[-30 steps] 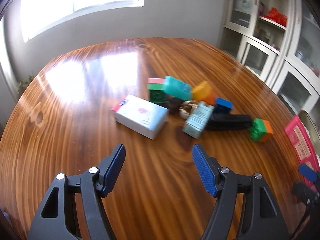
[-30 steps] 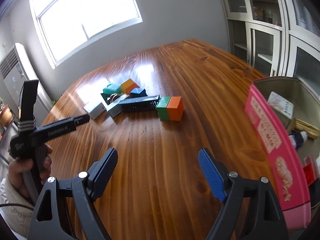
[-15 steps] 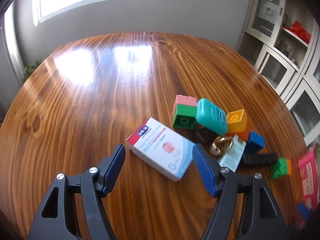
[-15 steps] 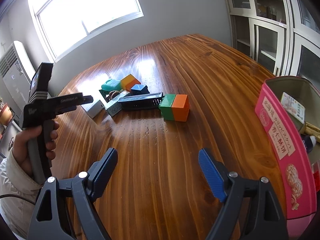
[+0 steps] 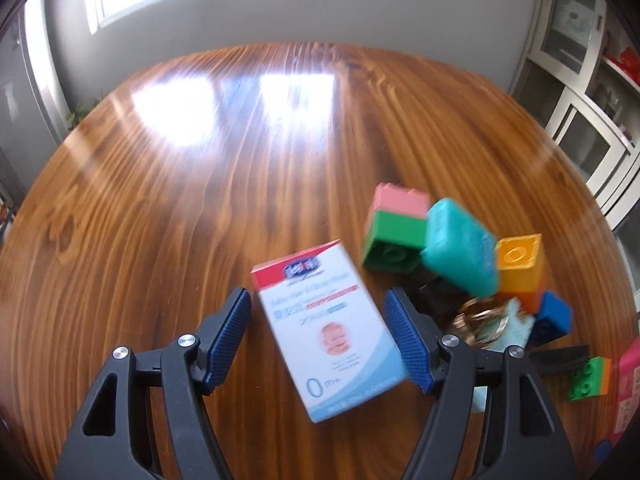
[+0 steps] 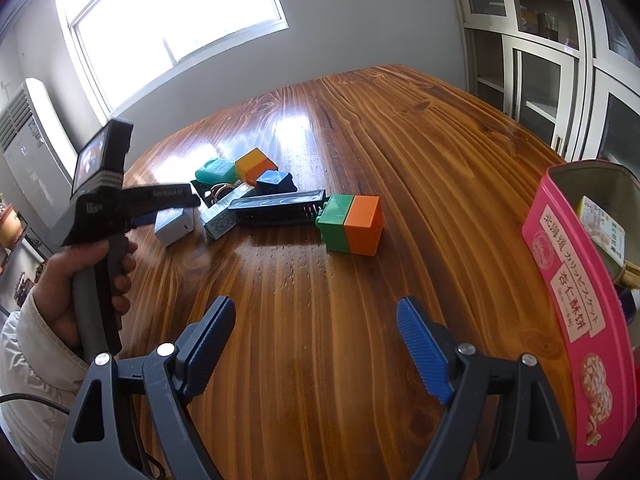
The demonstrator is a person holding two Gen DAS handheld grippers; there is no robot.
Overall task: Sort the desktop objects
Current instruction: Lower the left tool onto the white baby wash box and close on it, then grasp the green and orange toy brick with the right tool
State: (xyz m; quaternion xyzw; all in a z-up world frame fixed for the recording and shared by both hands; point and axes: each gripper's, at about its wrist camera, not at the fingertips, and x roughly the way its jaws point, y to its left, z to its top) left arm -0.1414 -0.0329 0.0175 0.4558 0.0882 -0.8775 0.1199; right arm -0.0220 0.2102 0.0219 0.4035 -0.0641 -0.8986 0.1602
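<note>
A white and blue baby-product box [image 5: 326,328] with a red end lies on the wooden table [image 5: 160,220]. My left gripper [image 5: 318,338] is open, its fingers either side of the box with a gap on each side. Behind it lie a pink-green brick [image 5: 394,228], a teal case [image 5: 460,252], an orange brick [image 5: 520,264], a blue brick [image 5: 554,316] and gold rings [image 5: 480,324]. My right gripper [image 6: 316,344] is open and empty above bare wood. A green-orange brick [image 6: 352,224] and a black bar [image 6: 278,206] lie ahead of it. The left gripper [image 6: 160,206] shows over the box [image 6: 174,226].
A pink biscuit tin [image 6: 576,300], open with packets inside, stands at the right edge of the table. A small pale box [image 6: 222,218] lies by the black bar. White glass-door cabinets [image 6: 560,60] stand beyond the table on the right. A window [image 6: 172,12] is behind.
My left gripper has moved forward and down over the white and blue box, which now lies between its open fingers. My right gripper has drifted slightly nearer the pile.
</note>
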